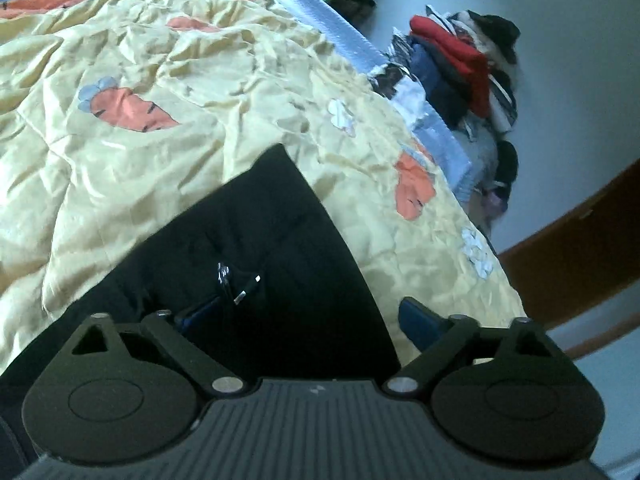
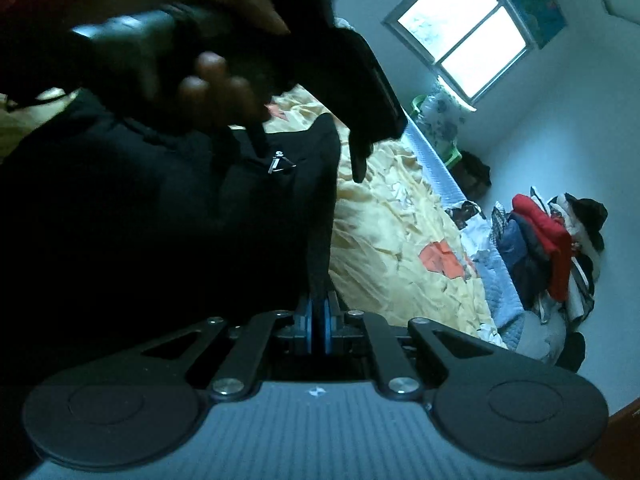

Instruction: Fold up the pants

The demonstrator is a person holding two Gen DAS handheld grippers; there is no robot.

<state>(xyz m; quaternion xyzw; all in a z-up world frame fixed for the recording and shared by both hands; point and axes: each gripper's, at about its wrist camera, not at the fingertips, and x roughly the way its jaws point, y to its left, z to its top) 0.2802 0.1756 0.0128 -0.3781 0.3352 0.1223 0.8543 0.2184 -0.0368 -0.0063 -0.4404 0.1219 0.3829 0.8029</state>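
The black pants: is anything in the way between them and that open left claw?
Nothing visible. The left gripper is open right over the black pants, one finger against the cloth, the other over the yellow quilt, with only air between. The right gripper is shut on the pants' edge.

Yellow quilt with orange carrot patches fills the upper left of the left wrist view, heavily wrinkled. Pile of clothes, red and dark items, at upper right against the wall. Bright window at top right of the right wrist view.
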